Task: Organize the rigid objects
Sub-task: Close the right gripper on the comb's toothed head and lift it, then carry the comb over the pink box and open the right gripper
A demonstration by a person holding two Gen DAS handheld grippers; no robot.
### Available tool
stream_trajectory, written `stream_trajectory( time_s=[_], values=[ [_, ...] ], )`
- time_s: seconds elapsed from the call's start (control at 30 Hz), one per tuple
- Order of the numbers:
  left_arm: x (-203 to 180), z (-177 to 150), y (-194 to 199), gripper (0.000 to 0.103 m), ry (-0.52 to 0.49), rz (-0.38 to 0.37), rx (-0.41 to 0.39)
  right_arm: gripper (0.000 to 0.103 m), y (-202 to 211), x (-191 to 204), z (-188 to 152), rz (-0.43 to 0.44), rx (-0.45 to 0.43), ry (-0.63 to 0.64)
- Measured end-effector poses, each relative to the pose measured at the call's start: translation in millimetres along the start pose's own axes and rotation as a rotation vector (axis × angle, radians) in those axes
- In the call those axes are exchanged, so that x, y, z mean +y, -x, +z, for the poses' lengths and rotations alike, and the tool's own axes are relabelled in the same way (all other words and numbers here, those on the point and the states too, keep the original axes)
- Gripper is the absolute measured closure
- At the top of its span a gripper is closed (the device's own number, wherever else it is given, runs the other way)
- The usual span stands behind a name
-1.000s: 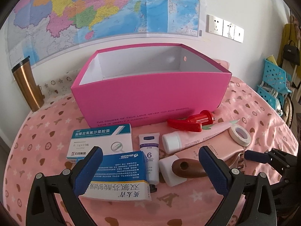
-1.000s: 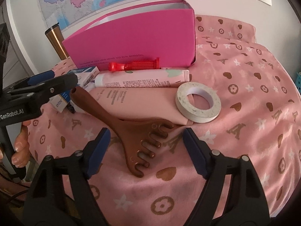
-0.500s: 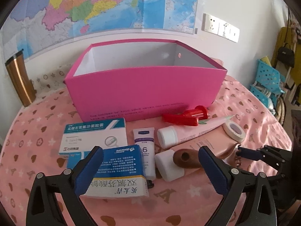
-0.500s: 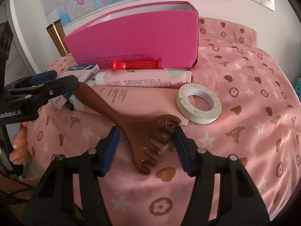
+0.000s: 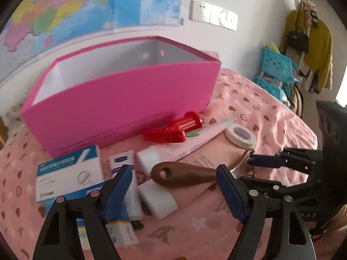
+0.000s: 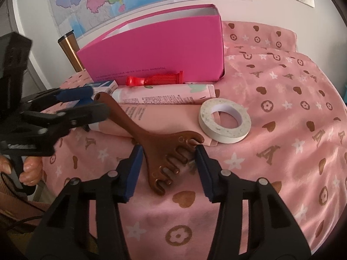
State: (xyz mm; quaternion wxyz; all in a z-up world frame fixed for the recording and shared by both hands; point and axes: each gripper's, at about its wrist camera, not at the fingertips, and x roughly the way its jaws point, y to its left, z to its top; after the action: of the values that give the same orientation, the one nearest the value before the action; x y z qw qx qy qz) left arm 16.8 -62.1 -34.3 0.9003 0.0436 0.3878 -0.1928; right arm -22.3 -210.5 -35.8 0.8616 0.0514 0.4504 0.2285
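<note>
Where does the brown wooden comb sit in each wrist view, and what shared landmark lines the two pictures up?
Left wrist: brown comb lies lower centre, its holed handle end towards the camera.
Right wrist: brown comb lies centre, its toothed head between the blue pads.
Shared landmark: the pink box behind it.

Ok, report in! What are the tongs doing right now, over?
Right tongs closing around the brown comb, head between the pads. Left tongs closing too, nothing gripped. Pink box empty. Tape roll beside the comb, no block.
</note>
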Motion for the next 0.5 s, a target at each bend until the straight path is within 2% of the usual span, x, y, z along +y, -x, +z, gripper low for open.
stream_trajectory(
  time_s=[0.1,0.17,0.2,0.27,0.3,0.5],
  values=[
    [4.6,0.3,-5.8,0.029,0.015,-0.037,0.026,0.053,-0.3,-2.2,-0.3,0.014,0.0,-0.004],
    [5.4,-0.4,-6.4,0.04,0.023,-0.067,0.032,0.053,-0.3,-3.2,-0.7,0.021,-0.001,-0.008],
    [5.5,-1.4,-6.5,0.042,0.029,-0.088,0.039,0.053,-0.2,-3.7,-0.5,0.024,-0.002,-0.01],
    [3.3,-2.8,-5.7,0.04,0.027,-0.074,0.039,0.059,1.5,-5.1,0.5,0.036,-0.012,-0.018],
    [3.0,-3.1,-5.4,0.041,0.029,-0.074,0.04,0.067,1.6,-6.9,1.1,0.033,-0.009,-0.024],
    [6.2,-4.0,-2.1,0.041,0.079,-0.086,0.042,0.073,3.1,-14.5,3.6,0.063,-0.01,-0.063]
  ],
)
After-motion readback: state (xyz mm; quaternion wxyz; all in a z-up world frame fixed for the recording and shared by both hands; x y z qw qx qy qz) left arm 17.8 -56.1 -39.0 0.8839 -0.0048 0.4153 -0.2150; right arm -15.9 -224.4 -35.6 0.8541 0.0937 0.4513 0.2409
